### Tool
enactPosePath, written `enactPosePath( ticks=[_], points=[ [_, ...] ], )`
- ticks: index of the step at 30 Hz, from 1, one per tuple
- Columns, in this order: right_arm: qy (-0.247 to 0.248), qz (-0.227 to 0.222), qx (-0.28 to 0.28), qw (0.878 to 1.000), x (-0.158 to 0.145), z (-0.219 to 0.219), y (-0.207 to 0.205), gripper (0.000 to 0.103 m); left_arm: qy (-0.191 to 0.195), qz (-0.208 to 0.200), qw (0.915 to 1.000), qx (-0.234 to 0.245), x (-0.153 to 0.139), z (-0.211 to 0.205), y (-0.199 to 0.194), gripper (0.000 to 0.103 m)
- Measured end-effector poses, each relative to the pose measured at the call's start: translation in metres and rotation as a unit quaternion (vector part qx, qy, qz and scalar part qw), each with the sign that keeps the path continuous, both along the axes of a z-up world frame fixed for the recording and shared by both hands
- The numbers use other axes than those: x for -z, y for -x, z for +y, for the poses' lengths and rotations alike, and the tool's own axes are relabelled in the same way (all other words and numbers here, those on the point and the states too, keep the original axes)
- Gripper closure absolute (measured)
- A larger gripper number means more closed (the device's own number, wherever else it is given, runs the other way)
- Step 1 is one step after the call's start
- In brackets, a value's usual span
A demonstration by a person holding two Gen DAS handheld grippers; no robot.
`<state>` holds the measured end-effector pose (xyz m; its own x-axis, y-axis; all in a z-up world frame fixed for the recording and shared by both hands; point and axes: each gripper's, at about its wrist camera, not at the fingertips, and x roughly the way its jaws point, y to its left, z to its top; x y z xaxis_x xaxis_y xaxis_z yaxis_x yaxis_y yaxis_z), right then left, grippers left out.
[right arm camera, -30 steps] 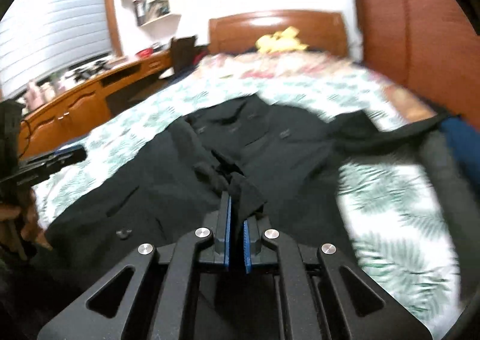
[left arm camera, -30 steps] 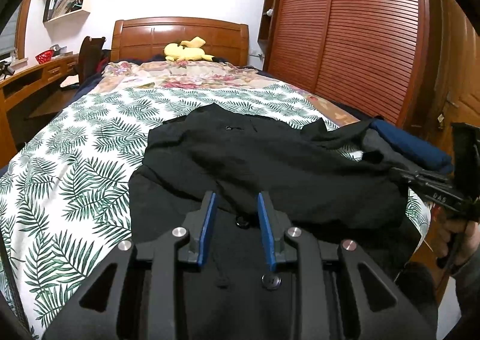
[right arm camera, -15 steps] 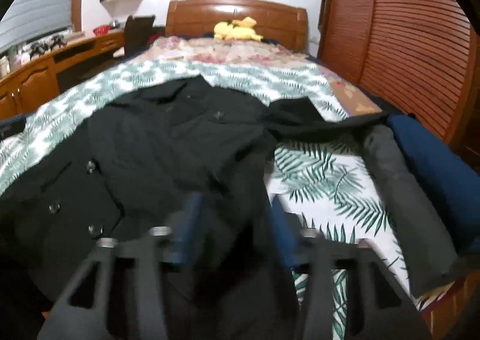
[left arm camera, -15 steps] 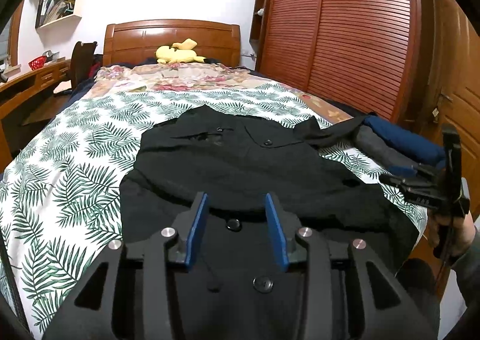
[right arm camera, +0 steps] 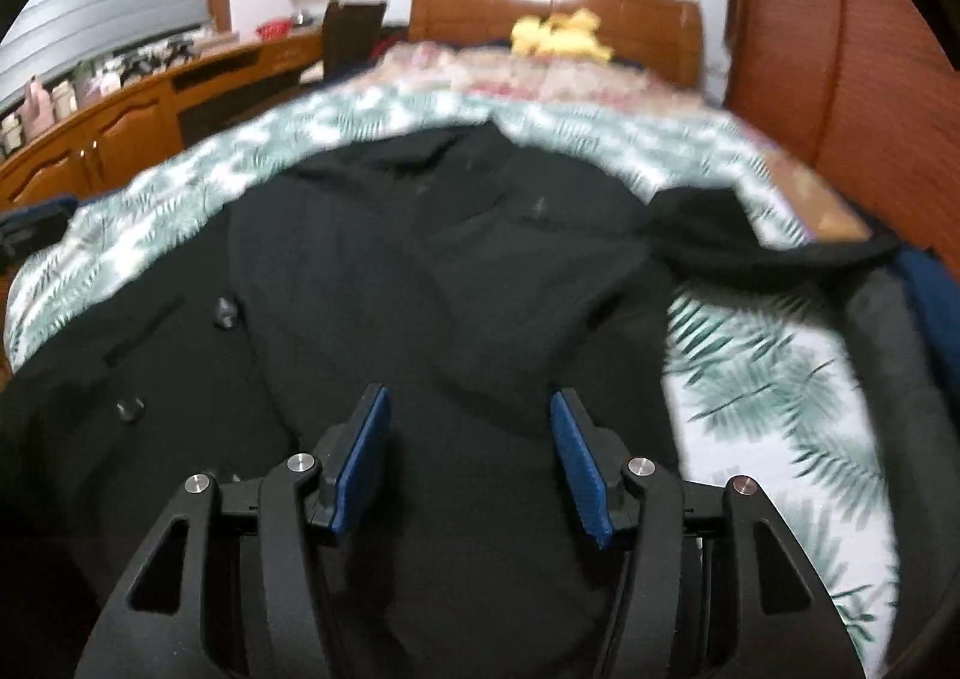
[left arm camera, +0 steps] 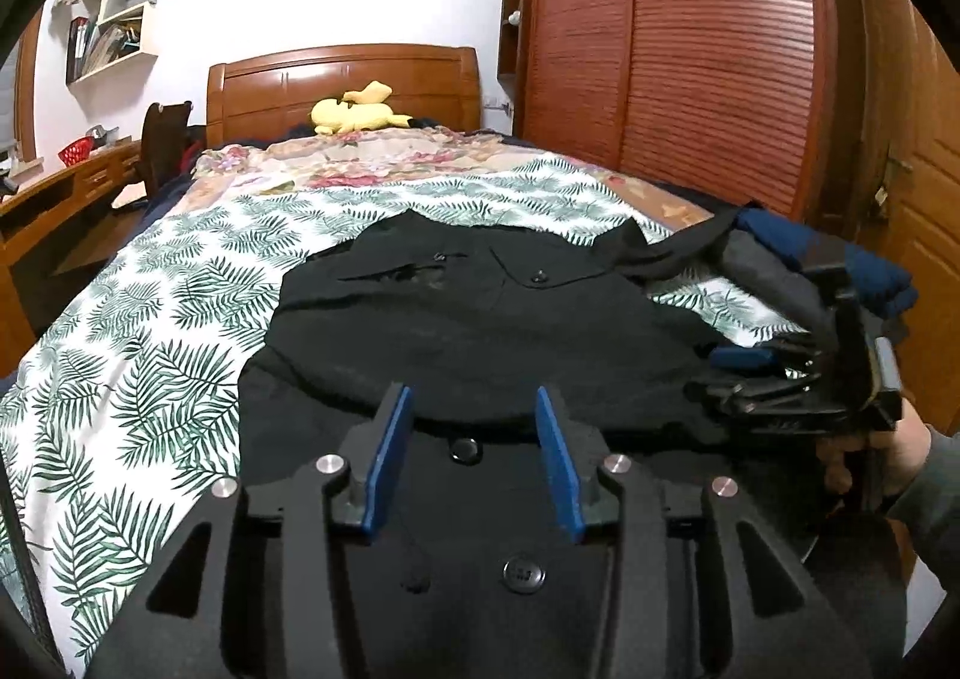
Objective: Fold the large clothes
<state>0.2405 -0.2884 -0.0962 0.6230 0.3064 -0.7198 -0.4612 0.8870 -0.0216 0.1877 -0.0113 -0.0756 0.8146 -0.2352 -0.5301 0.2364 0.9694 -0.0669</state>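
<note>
With both my left gripper (left arm camera: 474, 442) and right gripper (right arm camera: 471, 454) hanging jaws spread and empty over the black coat (left arm camera: 480, 319) half-folded on the bed (left arm camera: 150, 331), I fear its loose sleeve (left arm camera: 672, 247) at two o'clock snagging the stacked clothes (left arm camera: 840, 265) and spoiling my next fold.

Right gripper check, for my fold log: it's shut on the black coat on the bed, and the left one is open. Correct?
Not quite. The right gripper is open too, holding nothing, above the black coat; the right wrist view shows it. The left gripper is open.
</note>
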Motion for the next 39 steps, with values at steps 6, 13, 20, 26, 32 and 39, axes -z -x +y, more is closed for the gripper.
enactPosePath(
  ticks=[6, 13, 20, 26, 32, 39],
  points=[
    [0.012, 0.017, -0.009, 1.000, 0.032, 0.003, -0.003, 0.045, 0.001, 0.018, 0.9998, 0.001, 0.008, -0.007, -0.007, 0.062],
    [-0.007, 0.020, -0.015, 1.000, 0.034, -0.002, -0.005, 0.045, -0.004, 0.035, 0.9993, -0.006, 0.014, -0.019, -0.007, 0.062],
    [-0.014, 0.013, -0.017, 1.000, 0.035, -0.003, -0.002, 0.045, -0.008, 0.041, 0.9991, -0.011, 0.010, -0.025, -0.005, 0.062],
    [-0.015, 0.006, -0.015, 1.000, 0.036, -0.002, -0.001, 0.044, -0.014, 0.040, 0.9991, -0.010, 0.008, -0.028, -0.022, 0.062],
    [-0.018, 0.003, -0.013, 1.000, 0.037, -0.003, 0.001, 0.044, -0.013, 0.035, 0.9993, -0.001, 0.020, -0.033, -0.056, 0.062],
    [-0.018, -0.001, -0.013, 1.000, 0.037, -0.003, 0.001, 0.044, 0.006, 0.048, 0.9988, 0.013, 0.043, -0.032, -0.086, 0.062]
  ],
)
